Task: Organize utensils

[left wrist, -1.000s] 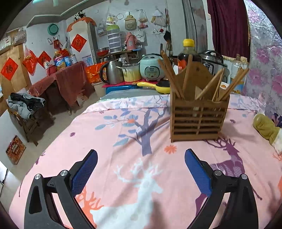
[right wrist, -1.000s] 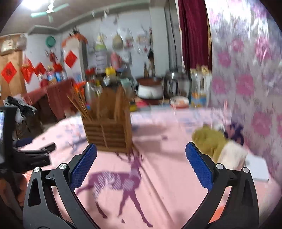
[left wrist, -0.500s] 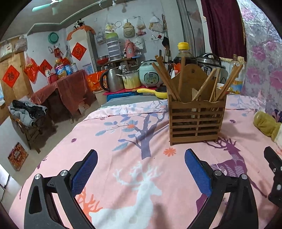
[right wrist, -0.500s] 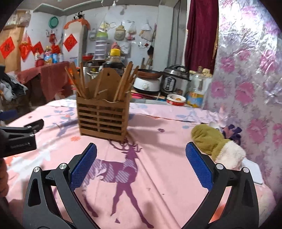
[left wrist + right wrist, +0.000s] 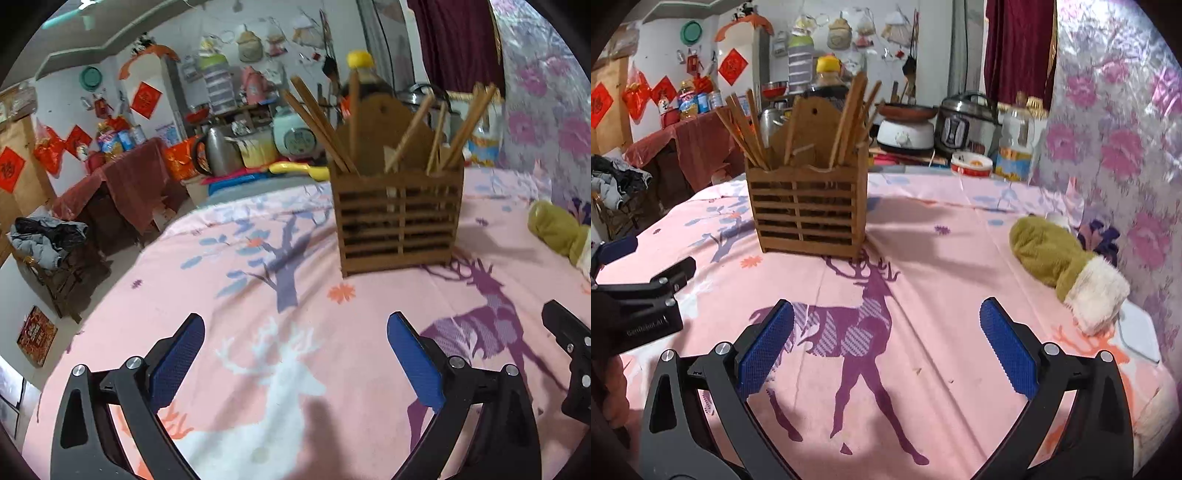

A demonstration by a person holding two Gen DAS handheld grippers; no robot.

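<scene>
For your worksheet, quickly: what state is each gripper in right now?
Left gripper: open, holding nothing, above the pink tablecloth.
Right gripper: open, holding nothing, facing the wooden chopstick holder.

Slatted brown wooden utensil holder [image 5: 809, 214], matt, ahead of the fingers; wooden chopsticks [image 5: 744, 131] inside. Pink printed tablecloth [image 5: 923, 295], smooth, creased. Olive fleece mitten [image 5: 1052, 254], fuzzy. Blue textured finger pads [image 5: 764, 354].

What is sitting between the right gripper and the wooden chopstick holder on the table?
Nothing visible. Only bare pink tablecloth lies between the open right gripper and the chopstick holder. The green mitten lies off to the right, out of the path.
</scene>
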